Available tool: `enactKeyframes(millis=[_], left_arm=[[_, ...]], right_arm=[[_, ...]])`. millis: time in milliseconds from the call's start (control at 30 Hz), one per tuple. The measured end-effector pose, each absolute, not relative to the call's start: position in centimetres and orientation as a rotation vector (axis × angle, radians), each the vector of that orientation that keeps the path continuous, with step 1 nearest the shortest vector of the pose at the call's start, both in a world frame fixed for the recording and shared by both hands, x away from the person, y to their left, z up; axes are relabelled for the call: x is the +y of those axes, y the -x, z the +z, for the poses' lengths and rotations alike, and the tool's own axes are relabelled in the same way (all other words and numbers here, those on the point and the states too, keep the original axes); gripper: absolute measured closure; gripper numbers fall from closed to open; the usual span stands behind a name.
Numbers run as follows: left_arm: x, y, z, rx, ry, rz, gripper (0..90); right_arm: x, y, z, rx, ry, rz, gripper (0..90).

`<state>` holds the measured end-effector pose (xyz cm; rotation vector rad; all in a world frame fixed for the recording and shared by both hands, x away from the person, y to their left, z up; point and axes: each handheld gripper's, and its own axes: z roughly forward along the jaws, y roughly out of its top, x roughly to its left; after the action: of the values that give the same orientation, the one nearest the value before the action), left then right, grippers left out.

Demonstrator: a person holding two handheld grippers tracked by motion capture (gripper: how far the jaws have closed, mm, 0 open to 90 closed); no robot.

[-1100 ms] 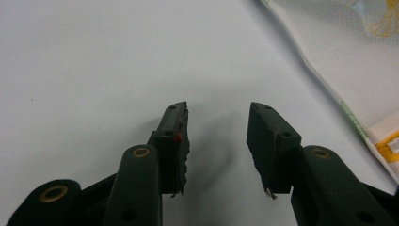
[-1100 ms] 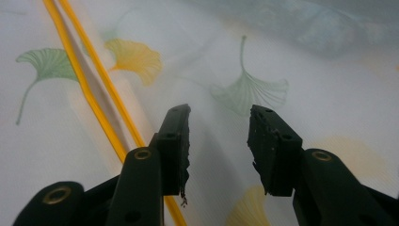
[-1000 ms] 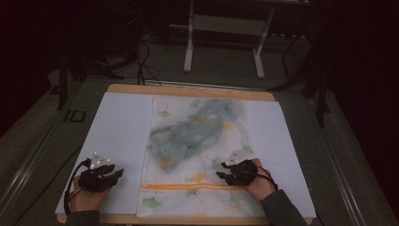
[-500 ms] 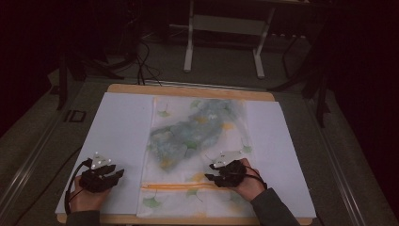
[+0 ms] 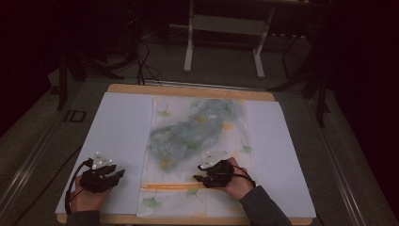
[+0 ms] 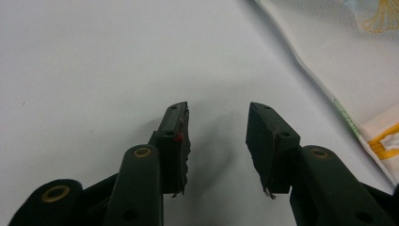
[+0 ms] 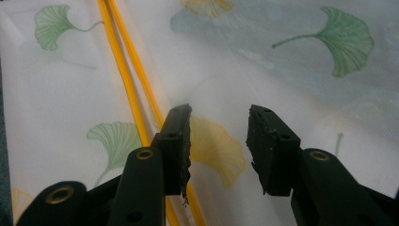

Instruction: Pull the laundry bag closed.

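Presently I am holding my left gripper (image 6: 219, 136) with its jaws standing apart and nothing between them, hovering over the white sheet (image 6: 94, 61) that is covering the table. From the high view, that gripper (image 5: 101, 176) is sitting near the table's near left corner, just beside the left edge of the cloth (image 5: 197, 136) but not touching it; in the left gripper view the cloth's edge (image 6: 339, 70) is running along the upper right.

I am holding my right gripper (image 7: 219, 136) with its jaws likewise parted and gripping nothing, poised over the cloth beside a yellow leaf print (image 7: 216, 150). A pair of orange stripes (image 7: 127, 70) is passing under its left jaw. In the high view this gripper (image 5: 211, 172) is resting over the cloth's near part, just above those stripes (image 5: 171, 186).

The cloth, pale with green and yellow ginkgo leaves and a blue-grey blotch, is lying flat down the sheet's middle. The wooden table edge (image 5: 188, 89) is showing beyond it.
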<state>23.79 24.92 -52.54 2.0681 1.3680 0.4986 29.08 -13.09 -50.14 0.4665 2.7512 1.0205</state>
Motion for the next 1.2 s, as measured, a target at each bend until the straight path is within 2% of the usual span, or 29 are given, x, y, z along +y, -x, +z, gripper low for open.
enactKeyframes(millis=[700, 1200], left_arm=[[24.7, -23.7, -52.4, 1.338, -2.08, 0.485, 59.3], [24.6, -23.7, -52.4, 1.332, -2.088, 0.481, 59.3]], right_arm=[[-9.5, -29.0, -50.4, 2.796, -0.369, 1.046, 61.6], [-6.9, -28.7, -50.9, 2.837, -0.299, 1.059, 67.2]])
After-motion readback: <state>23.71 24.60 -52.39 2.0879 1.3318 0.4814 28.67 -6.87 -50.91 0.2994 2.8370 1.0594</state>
